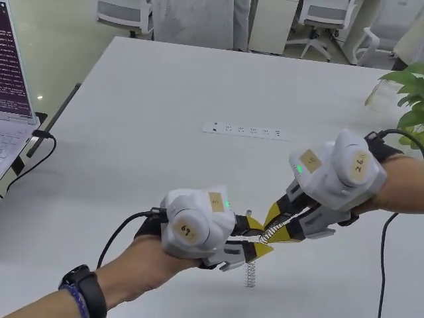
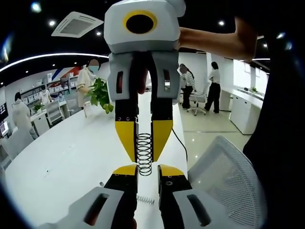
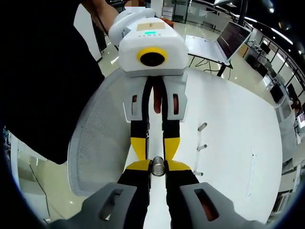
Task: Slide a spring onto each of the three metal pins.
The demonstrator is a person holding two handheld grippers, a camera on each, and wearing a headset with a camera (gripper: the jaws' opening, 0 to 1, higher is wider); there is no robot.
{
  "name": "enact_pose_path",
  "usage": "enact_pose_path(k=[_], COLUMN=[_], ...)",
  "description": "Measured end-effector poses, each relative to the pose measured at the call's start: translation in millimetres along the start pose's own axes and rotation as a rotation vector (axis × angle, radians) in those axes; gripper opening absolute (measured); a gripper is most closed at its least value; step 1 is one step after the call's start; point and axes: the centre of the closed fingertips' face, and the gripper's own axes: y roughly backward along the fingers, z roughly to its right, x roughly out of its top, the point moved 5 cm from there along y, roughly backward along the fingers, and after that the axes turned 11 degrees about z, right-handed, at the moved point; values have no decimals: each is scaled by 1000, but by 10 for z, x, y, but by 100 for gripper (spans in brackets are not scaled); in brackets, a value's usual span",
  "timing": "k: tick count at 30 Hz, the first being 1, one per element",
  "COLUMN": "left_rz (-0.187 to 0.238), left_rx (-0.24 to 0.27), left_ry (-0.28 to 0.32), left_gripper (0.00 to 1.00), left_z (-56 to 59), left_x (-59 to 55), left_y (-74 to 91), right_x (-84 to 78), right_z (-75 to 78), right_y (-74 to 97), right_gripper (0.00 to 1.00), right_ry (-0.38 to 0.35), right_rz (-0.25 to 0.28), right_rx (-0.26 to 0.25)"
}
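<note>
A steel spring [image 2: 144, 152] is pinched across its coils by my right gripper [image 2: 144, 143], which reaches in from above in the left gripper view. The spring [image 3: 158, 166] shows end-on between the right gripper's [image 3: 158, 168] yellow tips. My left gripper [image 2: 147, 171] faces it tip to tip, its jaws a narrow gap apart. The spring's near end lies between those tips, and I cannot tell whether they press on it. In the head view the spring [image 1: 270, 231] bridges the left gripper [image 1: 259, 236] and the right gripper [image 1: 277, 223]. No pin is discernible inside the coils.
A second spring [image 1: 250, 273] lies on the white table [image 1: 165, 119] just below the grippers. Three small grey metal pieces [image 3: 202, 147] lie in a row on the table. A power strip [image 1: 245, 129] sits mid-table, a laptop [image 1: 13, 99] at the left edge, a plant [image 1: 411, 99] at right.
</note>
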Motion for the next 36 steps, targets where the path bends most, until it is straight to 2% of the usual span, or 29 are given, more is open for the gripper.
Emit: enact_pose_path(k=[7, 15, 18, 27, 33, 36], left_rz=[-18, -43, -56, -102, -121, -106], left_rx=[8, 55, 89, 181, 252, 291], left_ry=[16, 77, 108, 154, 194, 223], left_gripper=[15, 20, 22, 31, 37, 40], left_z=[11, -31, -59, -148, -198, -225], left_x=[-88, -280, -385, -624, -748, -760], left_y=[63, 228, 338, 658, 885, 985], right_x=[-56, -205, -259, -418, -510, -531], right_z=[53, 68, 76, 178, 225, 245], right_y=[-24, -76, -104, -174, -221, -250], right_gripper=[8, 8, 8, 8, 8, 8], right_ry=[-10, -45, -57, -103, -129, -140], right_rz=[-5, -13, -18, -36, -39, -39], right_rx=[-20, -41, -46, -87, -104, -102])
